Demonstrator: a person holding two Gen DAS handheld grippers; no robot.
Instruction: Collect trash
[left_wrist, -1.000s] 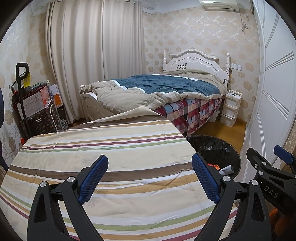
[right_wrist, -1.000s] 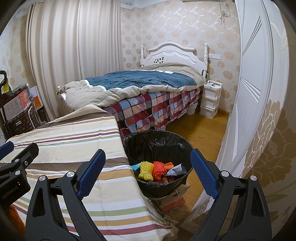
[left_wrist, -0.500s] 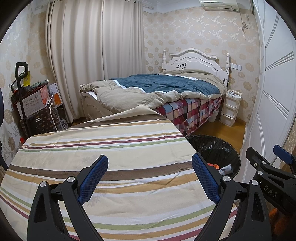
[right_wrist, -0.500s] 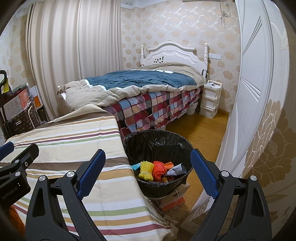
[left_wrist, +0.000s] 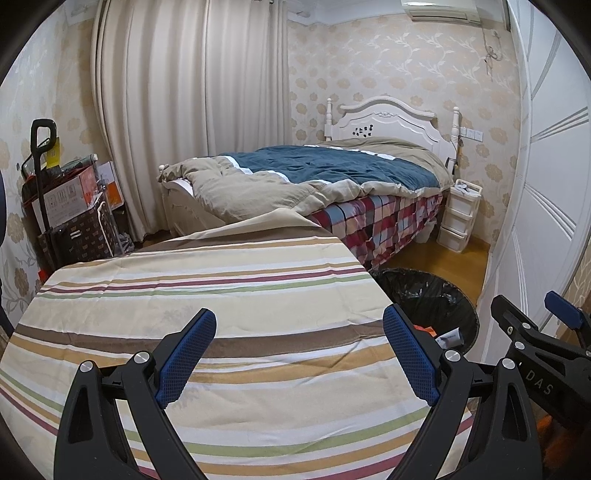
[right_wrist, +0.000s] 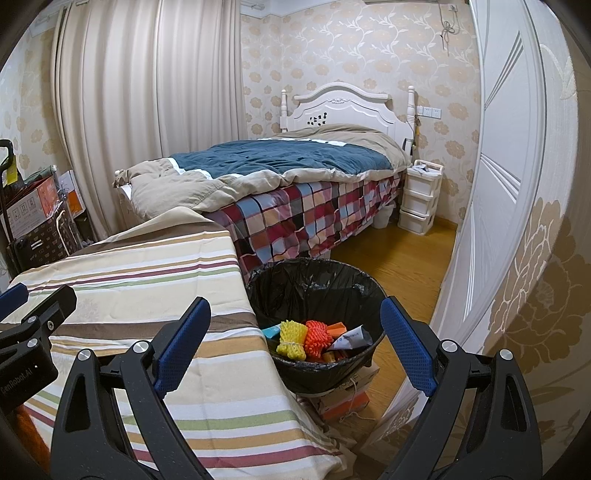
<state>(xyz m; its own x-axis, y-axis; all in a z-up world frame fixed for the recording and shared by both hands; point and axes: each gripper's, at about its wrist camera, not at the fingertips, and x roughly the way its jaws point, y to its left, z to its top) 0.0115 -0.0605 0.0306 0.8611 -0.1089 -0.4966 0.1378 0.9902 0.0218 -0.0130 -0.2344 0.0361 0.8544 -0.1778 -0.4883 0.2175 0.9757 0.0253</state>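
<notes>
Beside the striped table (right_wrist: 155, 280), trash is seen gathered inside the black-lined bin (right_wrist: 314, 280). Both the left gripper (left_wrist: 299, 354) and right gripper (right_wrist: 295, 347) are held wide open, empty. Nothing is left visible; collection is judged finished.

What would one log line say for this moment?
left claw: open, empty | right claw: open, empty | black-lined round trash bin: holds yellow and orange foam nets | striped tablecloth: no trash seen
</notes>
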